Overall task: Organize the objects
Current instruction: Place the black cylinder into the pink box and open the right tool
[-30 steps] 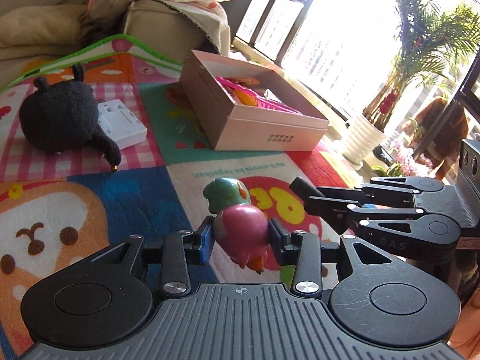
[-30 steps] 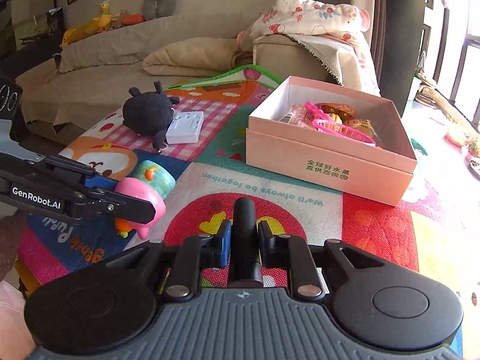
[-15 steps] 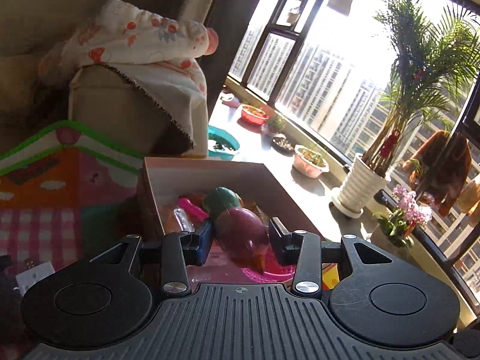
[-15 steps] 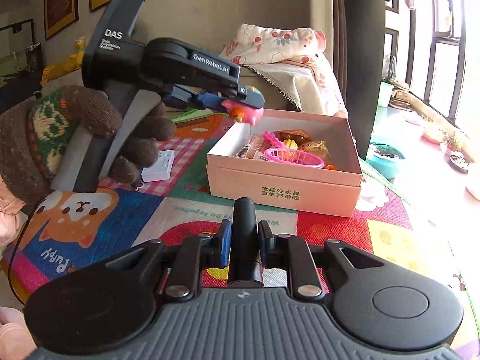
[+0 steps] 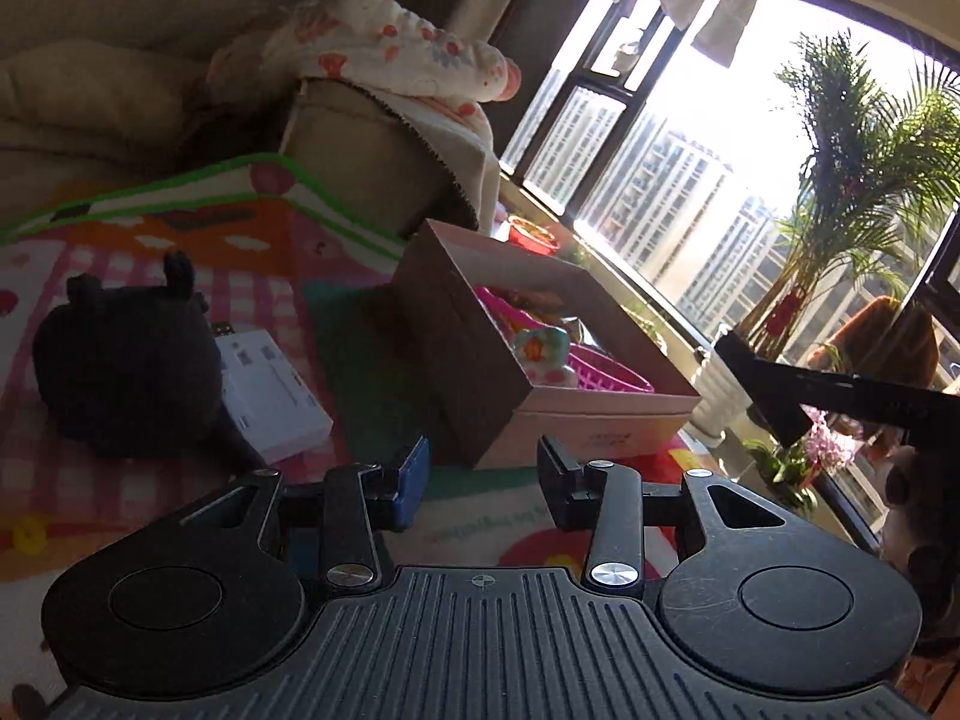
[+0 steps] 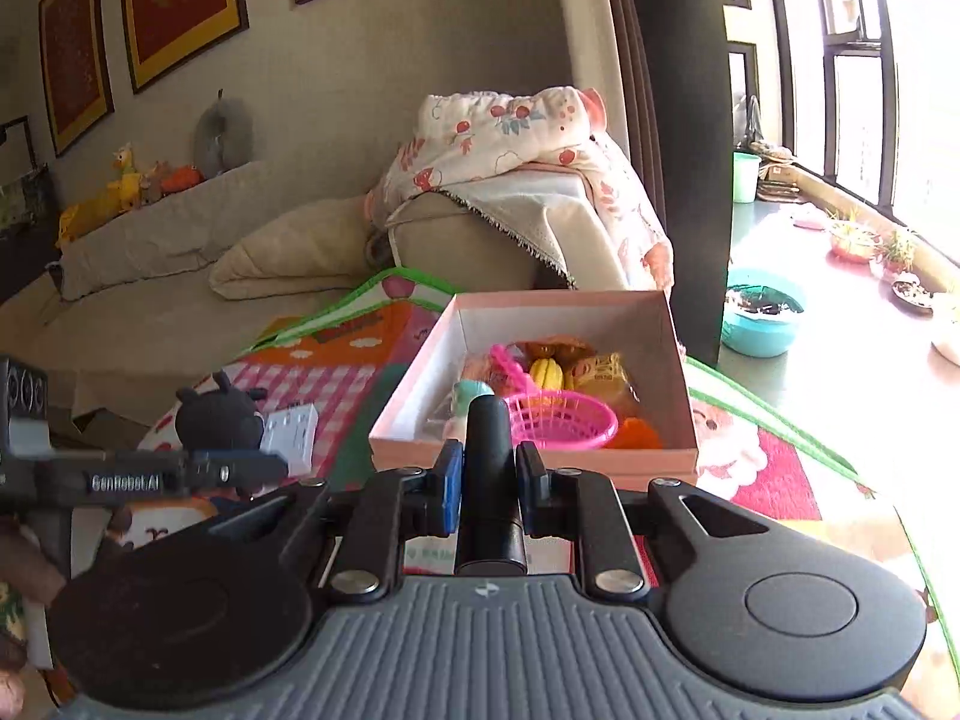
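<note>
Now, left wrist: left gripper (image 5: pixel 480 483) jaws stand apart, empty, clear mat (image 5: pixel 480 531) between them; ahead, pink box (image 5: pixel 474 360) holds the bird toy (image 5: pixel 543 354), half hidden by its wall. Right wrist: right gripper (image 6: pixel 487 480) jaws clamp a black cylinder (image 6: pixel 489 480), masking the toy; "GenRobot.AI" reads left.

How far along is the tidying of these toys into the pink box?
Done: the pink box already holds a pink basket, a toy banana and a pink-and-green bird toy. In hand: the right tool grips a black cylinder; the left tool is open and empty. Left: the black plush and white box lie on the mat.
</note>
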